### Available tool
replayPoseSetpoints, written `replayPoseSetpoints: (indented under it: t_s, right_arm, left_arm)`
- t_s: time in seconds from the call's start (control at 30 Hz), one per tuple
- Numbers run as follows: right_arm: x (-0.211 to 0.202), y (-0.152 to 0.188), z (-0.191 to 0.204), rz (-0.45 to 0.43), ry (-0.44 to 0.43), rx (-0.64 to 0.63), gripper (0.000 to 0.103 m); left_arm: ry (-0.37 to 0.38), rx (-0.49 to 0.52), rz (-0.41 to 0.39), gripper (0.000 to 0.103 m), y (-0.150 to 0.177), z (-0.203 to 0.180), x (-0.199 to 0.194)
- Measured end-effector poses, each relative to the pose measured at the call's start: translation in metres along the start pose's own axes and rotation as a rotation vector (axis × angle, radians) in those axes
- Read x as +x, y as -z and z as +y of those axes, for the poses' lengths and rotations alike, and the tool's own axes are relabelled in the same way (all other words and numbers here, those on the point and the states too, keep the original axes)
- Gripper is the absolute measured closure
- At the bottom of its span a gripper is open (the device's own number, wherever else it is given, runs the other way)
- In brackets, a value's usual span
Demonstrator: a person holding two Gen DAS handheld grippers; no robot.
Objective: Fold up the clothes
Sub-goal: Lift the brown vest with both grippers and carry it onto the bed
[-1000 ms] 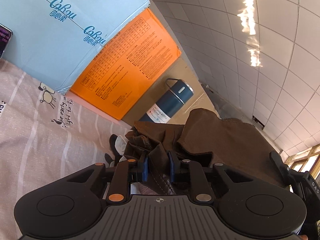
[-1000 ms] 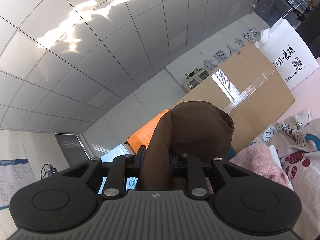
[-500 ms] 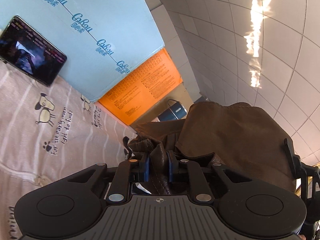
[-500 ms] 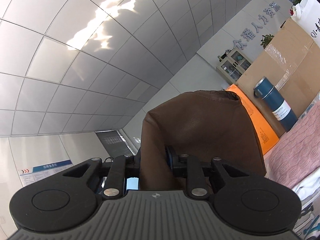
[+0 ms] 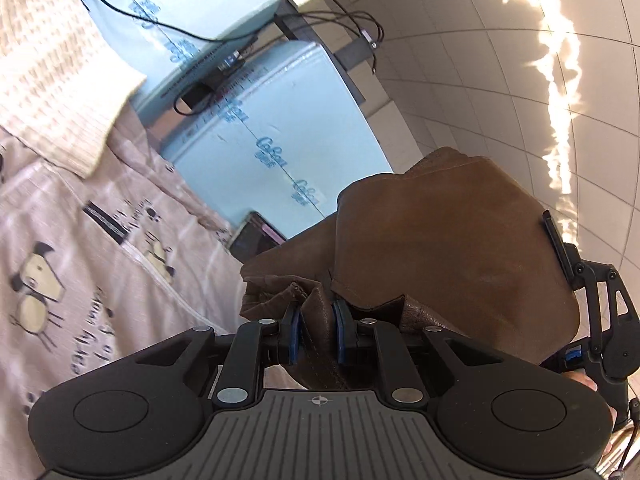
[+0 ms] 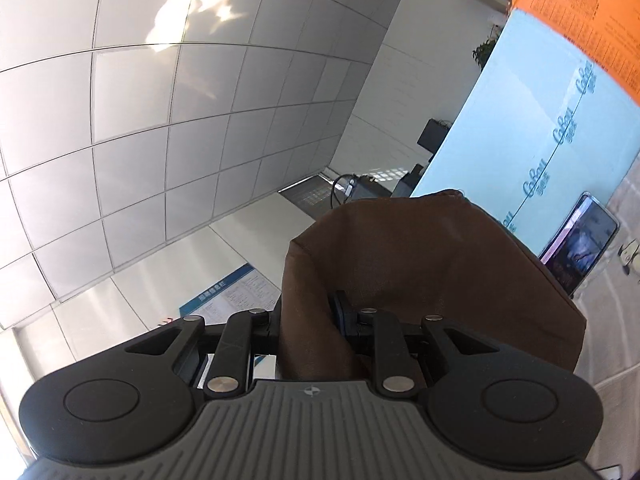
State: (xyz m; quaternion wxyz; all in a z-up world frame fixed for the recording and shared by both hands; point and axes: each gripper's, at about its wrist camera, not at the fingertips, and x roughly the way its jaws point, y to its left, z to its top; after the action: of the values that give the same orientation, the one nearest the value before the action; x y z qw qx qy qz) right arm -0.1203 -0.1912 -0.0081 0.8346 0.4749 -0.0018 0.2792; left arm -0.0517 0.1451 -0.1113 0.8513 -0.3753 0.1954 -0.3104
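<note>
A brown leather-like garment [image 5: 440,248] is held up in the air by both grippers. My left gripper [image 5: 316,330] is shut on a bunched seam of it, above the printed bedsheet [image 5: 80,280]. My right gripper [image 6: 306,320] is shut on another edge of the same brown garment [image 6: 420,272], which drapes over its fingers and hides the fingertips. The right gripper's body [image 5: 592,300] shows at the right edge of the left wrist view, behind the cloth.
A cream knitted garment [image 5: 52,72] lies on the sheet at upper left. Light blue boxes [image 5: 256,128] with cables stand behind the bed. A phone [image 5: 256,236] leans against them, also in the right wrist view [image 6: 580,248]. An orange box [image 6: 592,20] is at top right.
Both grippers have swung leftward with the brown garment still held. The orange box and blue flask left the left view; the phone, cables and cream knit came in.
</note>
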Motion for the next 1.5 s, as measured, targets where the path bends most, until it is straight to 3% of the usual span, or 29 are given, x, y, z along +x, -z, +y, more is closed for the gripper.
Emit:
replayPoseSetpoints:
  t_s: [0.13,0.23,0.33,0.47,0.63,0.77,0.87,0.97,1.07,1.2,1.27,1.37,1.5]
  right_arm:
    - [0.014,0.021,-0.004,0.031,0.048,0.056,0.084]
    - [0.004,0.024,-0.014,0.05,0.141,0.047,0.084]
    - [-0.027,0.025,-0.028,0.057,0.268,-0.028,0.084]
    - [-0.057,0.02,-0.057,0.092,0.448,-0.031,0.084]
    - [-0.082,0.017,-0.091,0.158,0.636,-0.051,0.083]
    - [-0.074,0.017,-0.097,0.232,0.71,-0.172,0.07]
    - [-0.07,0.022,-0.087,0.239,0.763,-0.334,0.057]
    - [-0.067,0.03,-0.068,0.22,0.75,-0.535,0.033]
    - [-0.061,0.044,-0.05,0.282,0.656,-0.703,0.02]
    - [-0.045,0.066,-0.039,0.498,0.468,-0.784,0.017]
    - [-0.038,0.076,-0.04,0.581,0.418,-0.784,0.017]
    - [-0.028,0.091,-0.042,0.673,0.393,-0.806,0.016]
    - [-0.015,0.109,-0.046,0.735,0.453,-0.89,0.016]
  left_arm:
    - [-0.111,0.132,-0.036,0.088,-0.016,0.001,-0.025]
    - [-0.148,0.174,0.015,0.087,-0.014,0.004,-0.019]
    - [-0.143,0.229,0.092,0.087,0.0,0.002,-0.01]
    - [-0.136,0.311,0.195,0.087,0.02,-0.011,0.006]
    - [-0.149,0.381,0.245,0.083,0.032,-0.022,0.017]
    - [-0.184,0.409,0.255,0.08,0.032,-0.025,0.017]
    - [-0.232,0.401,0.252,0.068,0.026,-0.022,0.017]
    - [-0.284,0.381,0.233,0.057,0.017,-0.017,0.019]
    - [-0.326,0.361,0.225,0.045,0.006,-0.013,0.027]
    - [-0.352,0.36,0.28,0.038,-0.011,-0.008,0.058]
    - [-0.364,0.356,0.318,0.035,-0.017,-0.003,0.076]
    - [-0.361,0.324,0.376,0.034,-0.022,0.008,0.099]
    - [-0.306,0.264,0.412,0.029,-0.026,0.026,0.117]
